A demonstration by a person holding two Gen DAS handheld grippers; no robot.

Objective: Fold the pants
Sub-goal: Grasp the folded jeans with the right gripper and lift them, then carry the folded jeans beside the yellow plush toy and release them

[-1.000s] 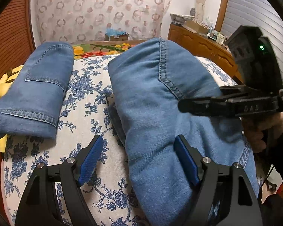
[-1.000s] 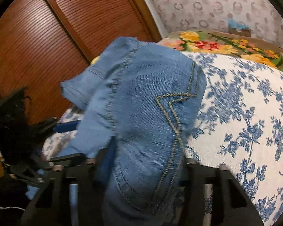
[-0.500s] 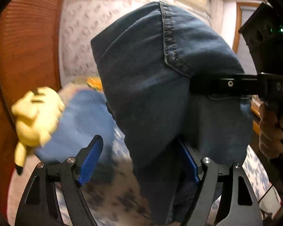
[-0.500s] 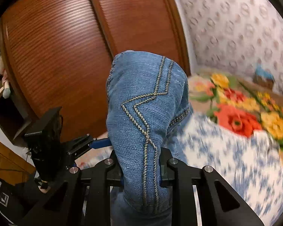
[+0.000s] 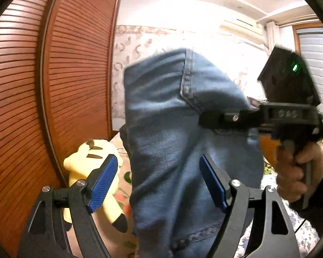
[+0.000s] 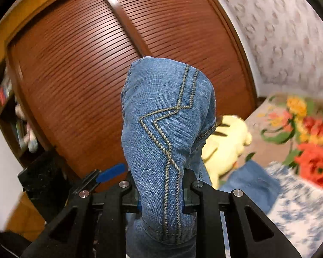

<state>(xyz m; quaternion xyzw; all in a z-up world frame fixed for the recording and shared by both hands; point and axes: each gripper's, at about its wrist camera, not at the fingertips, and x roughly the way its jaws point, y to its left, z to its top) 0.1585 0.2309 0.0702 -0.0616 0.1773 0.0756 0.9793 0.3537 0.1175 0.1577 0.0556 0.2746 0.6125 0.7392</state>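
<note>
A folded pair of blue jeans [image 5: 172,139] hangs in the air in front of the wardrobe. In the right wrist view my right gripper [image 6: 161,195] is shut on the jeans [image 6: 165,129], both pads pressed into the denim by the stitched back pocket. The left wrist view shows that same right gripper [image 5: 204,119] clamping the bundle from the right, held by a hand [image 5: 295,167]. My left gripper [image 5: 159,182] stands open around the lower part of the bundle. Its left pad [image 5: 103,180] is clear of the cloth. Its right pad [image 5: 213,182] lies against the denim.
Louvred wooden wardrobe doors [image 6: 86,75] stand close behind. A yellow plush toy [image 6: 226,139] lies at the bed's edge, beside a second folded pair of jeans [image 6: 252,182]. The blue-flowered sheet [image 6: 301,210] and a bright flowered blanket [image 6: 308,129] cover the bed.
Both grippers have risen and swung toward the wardrobe, lifting the folded jeans off the bed. The right gripper's jaws have closed tighter on the denim.
</note>
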